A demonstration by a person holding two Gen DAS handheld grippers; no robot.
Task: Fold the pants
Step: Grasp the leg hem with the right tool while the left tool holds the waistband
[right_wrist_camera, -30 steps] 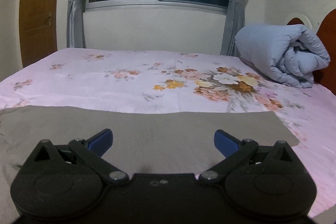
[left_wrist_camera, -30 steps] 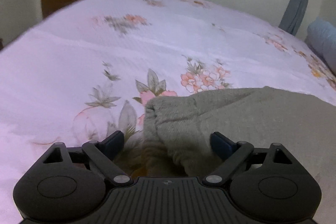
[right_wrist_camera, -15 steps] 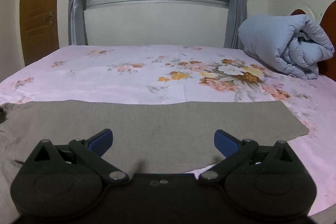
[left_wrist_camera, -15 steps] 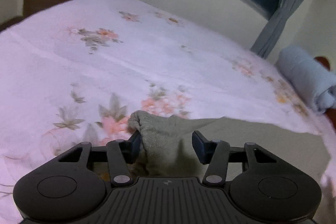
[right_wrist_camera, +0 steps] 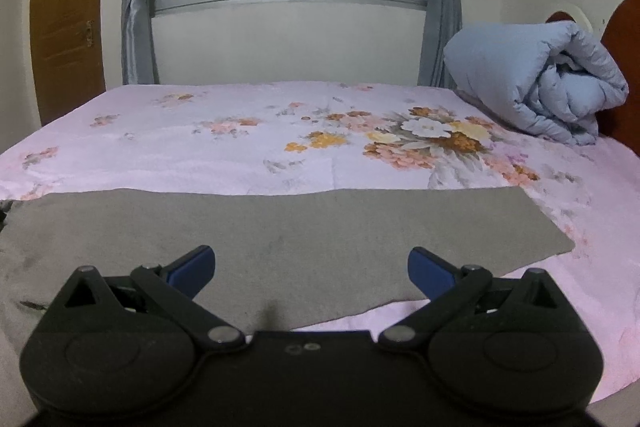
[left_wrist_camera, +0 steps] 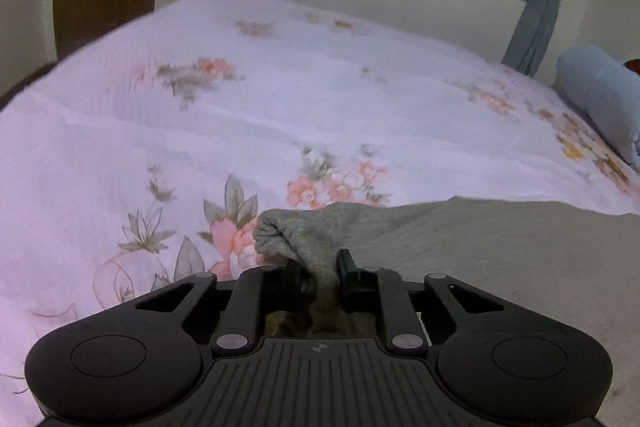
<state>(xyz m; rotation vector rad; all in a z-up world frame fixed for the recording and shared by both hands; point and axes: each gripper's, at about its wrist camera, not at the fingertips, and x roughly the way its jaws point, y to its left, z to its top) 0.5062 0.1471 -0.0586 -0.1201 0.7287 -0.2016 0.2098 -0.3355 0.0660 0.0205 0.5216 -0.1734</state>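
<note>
Grey pants point(right_wrist_camera: 280, 227) lie flat across the near side of a bed, one leg end reaching to the right. In the left wrist view the pants point(left_wrist_camera: 480, 247) spread to the right, and my left gripper point(left_wrist_camera: 320, 269) is shut on a bunched corner of the pants at their left end. My right gripper point(right_wrist_camera: 311, 267) is open and empty, hovering just above the near edge of the flat cloth, with its blue pads point(right_wrist_camera: 192, 265) wide apart.
The bed has a pink floral sheet point(right_wrist_camera: 280, 147). A rolled light-blue duvet point(right_wrist_camera: 536, 83) lies at the far right by the headboard. A wooden door point(right_wrist_camera: 66, 23), curtains and a window are beyond the bed.
My left gripper has closed from wide open onto the bunched corner of the pants. My right gripper stays open and has barely moved.
</note>
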